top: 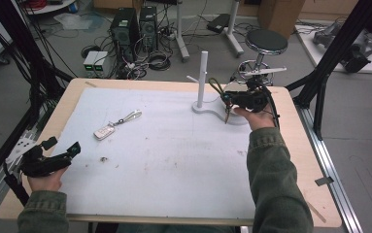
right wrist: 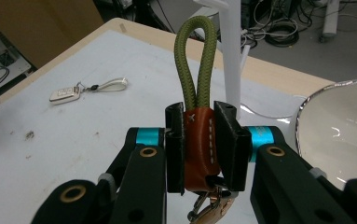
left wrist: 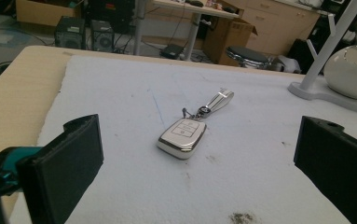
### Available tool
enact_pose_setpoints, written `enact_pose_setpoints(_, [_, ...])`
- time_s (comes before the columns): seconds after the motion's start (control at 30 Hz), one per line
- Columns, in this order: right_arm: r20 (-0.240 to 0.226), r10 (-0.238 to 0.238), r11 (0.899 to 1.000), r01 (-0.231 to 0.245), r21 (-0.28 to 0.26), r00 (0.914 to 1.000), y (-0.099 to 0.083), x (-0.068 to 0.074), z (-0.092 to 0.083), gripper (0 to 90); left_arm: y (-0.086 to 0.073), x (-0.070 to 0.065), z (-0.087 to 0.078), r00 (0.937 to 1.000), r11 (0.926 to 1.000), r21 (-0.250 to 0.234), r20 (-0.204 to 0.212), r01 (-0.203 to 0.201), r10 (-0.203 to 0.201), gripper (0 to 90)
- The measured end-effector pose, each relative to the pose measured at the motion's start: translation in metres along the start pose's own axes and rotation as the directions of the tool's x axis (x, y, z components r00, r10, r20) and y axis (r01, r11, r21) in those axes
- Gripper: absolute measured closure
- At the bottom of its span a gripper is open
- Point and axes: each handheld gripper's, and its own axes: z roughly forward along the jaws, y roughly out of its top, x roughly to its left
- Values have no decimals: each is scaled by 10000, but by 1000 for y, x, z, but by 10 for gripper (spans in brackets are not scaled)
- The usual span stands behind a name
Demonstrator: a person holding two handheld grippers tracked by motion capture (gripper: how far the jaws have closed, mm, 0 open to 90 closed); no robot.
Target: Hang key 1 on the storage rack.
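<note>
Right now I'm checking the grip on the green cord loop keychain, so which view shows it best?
The right gripper view: the green cord loop keychain stands close up, its brown leather wrap clamped by the right gripper. The high view shows it small and dark at that gripper, beside the white stand.

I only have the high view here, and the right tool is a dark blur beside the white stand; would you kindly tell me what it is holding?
Observer: The right tool is shut on a keychain strap, its pads on the brown leather band.
Operator: Thank you. Which way does the loop point?
Observer: The olive cord loop sticks out beyond the jaws, toward the stand's post.
Operator: And the left tool?
Observer: The left tool is open, jaws wide apart, facing the white key fob lying on the mat.
</note>
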Motion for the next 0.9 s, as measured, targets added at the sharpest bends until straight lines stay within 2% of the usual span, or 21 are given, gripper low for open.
enact_pose_setpoints(0.53, [11, -58, 9999, 58, -120, 10000, 24, 3, 8, 746, 0, 0, 0, 10000, 10000, 12, 9, 17, -17, 17])
enact_pose_setpoints(0.9, [-97, 129, 9998, -131, -176, 9999, 26, -3, 18, 745, 0, 1, 0, 10000, 10000, -3, 12, 11, -11, 17])
